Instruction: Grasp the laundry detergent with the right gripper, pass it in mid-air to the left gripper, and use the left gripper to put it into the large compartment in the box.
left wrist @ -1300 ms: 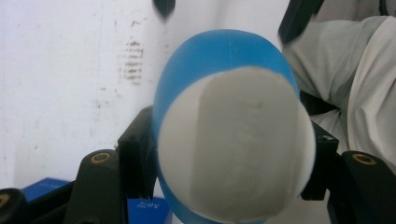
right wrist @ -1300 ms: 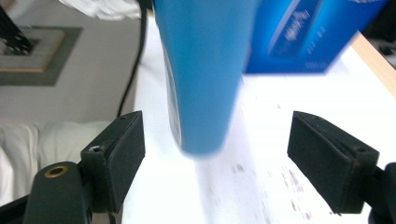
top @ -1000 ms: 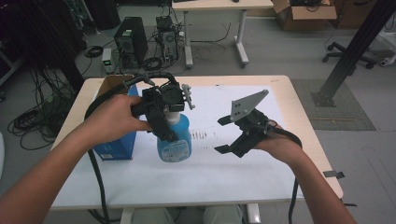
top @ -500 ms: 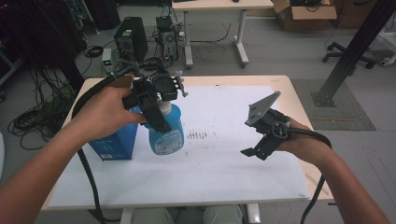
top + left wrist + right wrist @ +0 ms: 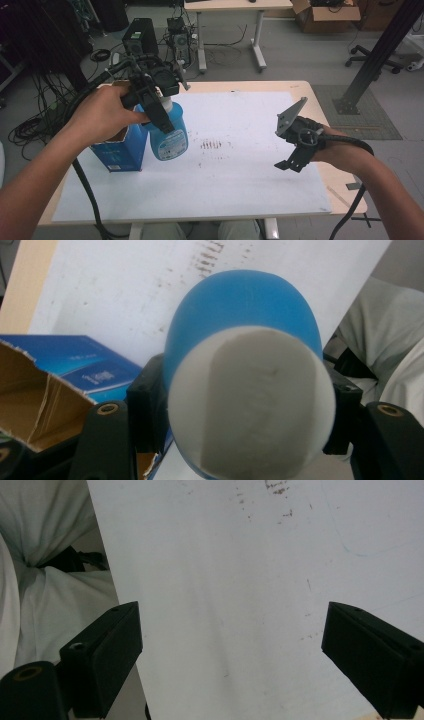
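The left tongs are clamped on the neck of a blue spray bottle, which stands upright against the white sheet on the surface, just beside an open blue carton. The right tongs gape wide with nothing between them, over the sheet, well apart from the bottle; their jaws have just been opening.

Right gripper gapes over white sheet, perhaps faintly stained.
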Tool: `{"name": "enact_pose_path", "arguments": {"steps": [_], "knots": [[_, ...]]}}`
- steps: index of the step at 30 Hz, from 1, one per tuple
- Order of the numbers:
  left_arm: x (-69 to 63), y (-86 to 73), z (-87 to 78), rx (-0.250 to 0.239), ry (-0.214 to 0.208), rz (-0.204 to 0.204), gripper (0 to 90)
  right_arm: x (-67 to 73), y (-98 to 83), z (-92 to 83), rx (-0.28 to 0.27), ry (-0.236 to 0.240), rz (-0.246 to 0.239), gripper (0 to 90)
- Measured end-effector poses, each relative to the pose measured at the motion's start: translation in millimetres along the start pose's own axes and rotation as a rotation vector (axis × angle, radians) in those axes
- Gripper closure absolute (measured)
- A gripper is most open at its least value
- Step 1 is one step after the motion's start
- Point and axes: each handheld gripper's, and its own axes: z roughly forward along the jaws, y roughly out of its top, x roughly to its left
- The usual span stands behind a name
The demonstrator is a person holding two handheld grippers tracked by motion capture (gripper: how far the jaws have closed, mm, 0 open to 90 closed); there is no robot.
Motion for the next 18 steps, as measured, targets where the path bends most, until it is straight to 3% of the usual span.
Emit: {"name": "enact_pose_path", "arguments": {"steps": [10,18], "knots": [[14.2,-2.0,-10.6,0.019,0.027,-0.125,37.8,-7.9,-5.9,2.9,0.069,0.056,0.011,9.5],[25.3,-3.4,-19.5,0.034,0.052,-0.225,37.8,-12.5,-7.2,-1.0,0.083,0.055,0.003,9.6]]}}
